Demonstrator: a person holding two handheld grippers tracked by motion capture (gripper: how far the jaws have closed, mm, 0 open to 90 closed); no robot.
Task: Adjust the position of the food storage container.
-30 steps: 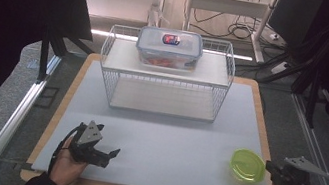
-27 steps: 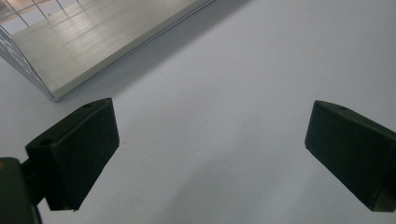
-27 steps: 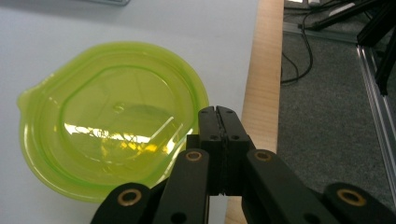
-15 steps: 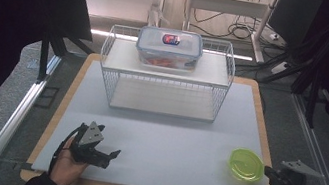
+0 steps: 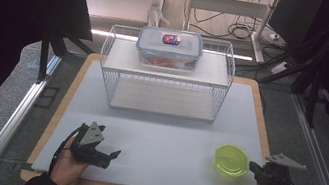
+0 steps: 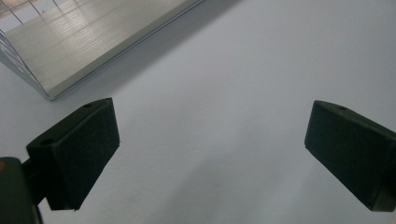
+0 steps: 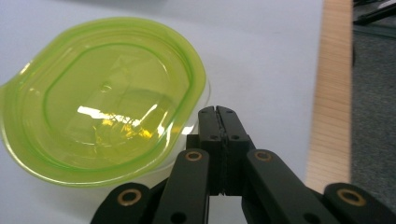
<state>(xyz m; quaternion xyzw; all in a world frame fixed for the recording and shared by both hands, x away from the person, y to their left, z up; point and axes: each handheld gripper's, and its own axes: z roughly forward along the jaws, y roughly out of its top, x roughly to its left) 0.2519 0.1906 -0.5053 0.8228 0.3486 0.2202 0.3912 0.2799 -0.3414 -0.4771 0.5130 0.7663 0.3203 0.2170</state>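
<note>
The right tongs [image 5: 255,167] are seen closed, the two black jaws pressed flat against each other with nothing between them. Just beyond and to the left of their tips, the round translucent lime-green plastic container with its lid on [image 7: 100,100] is found lying flat on the pale grey mat of the table [image 5: 165,138]; in the right gripper view the jaw tips are seen at its rim, though whether they touch it cannot be told. The light wooden edge of the table [image 7: 329,102] is seen to the right of these tongs.

The left tongs [image 5: 108,156] are held wide open over bare mat, with nothing between the jaws. Ahead of them, well apart, the white wire shelf rack [image 5: 164,80] is placed, its lower board being caught at the upper left of the left gripper view. On the top of the rack a clear rectangular lidded food box with reddish contents [image 5: 169,47] is set.
</note>
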